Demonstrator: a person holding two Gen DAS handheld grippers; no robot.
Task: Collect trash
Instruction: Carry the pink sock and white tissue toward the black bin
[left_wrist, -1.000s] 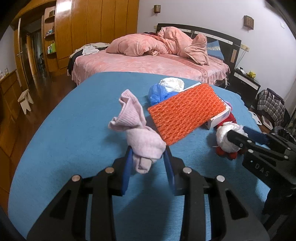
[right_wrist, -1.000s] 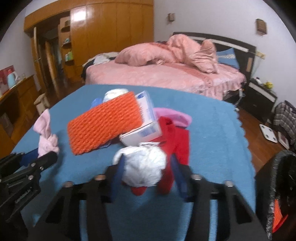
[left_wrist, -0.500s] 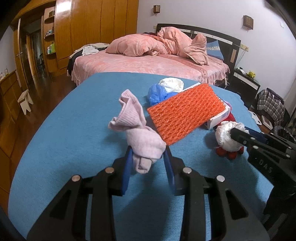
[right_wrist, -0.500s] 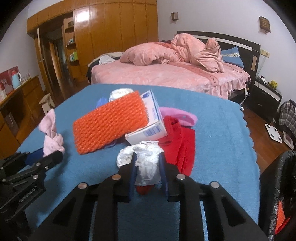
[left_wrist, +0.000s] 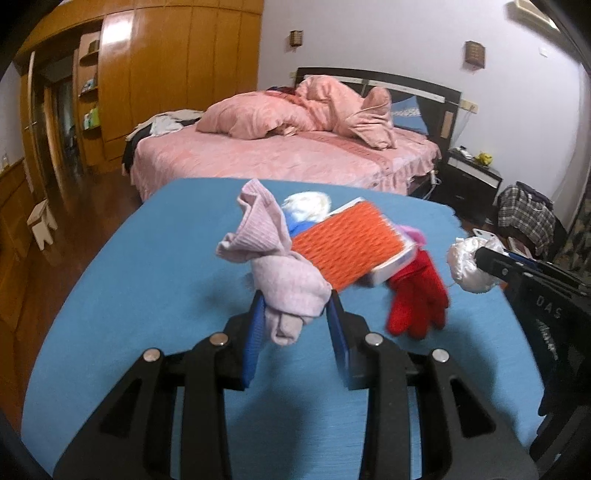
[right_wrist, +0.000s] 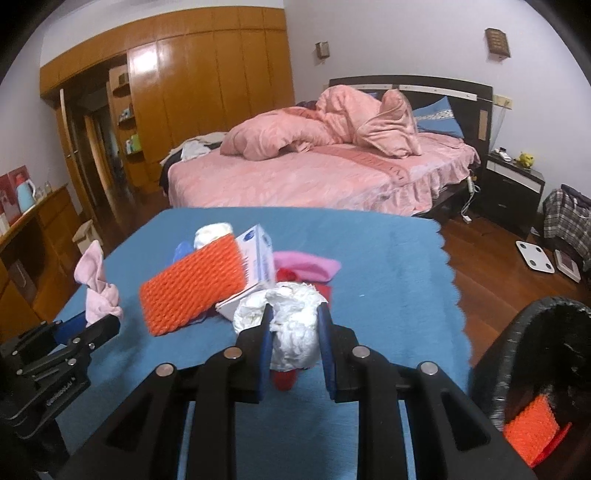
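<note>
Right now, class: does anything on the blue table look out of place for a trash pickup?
Yes. The left gripper holds a pink knitted cloth, clothing rather than rubbish, and a red glove lies beside the box.

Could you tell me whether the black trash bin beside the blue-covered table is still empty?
No, the black trash bin already holds a piece of orange bubble wrap, visible inside it at the lower right of the right wrist view.
</note>
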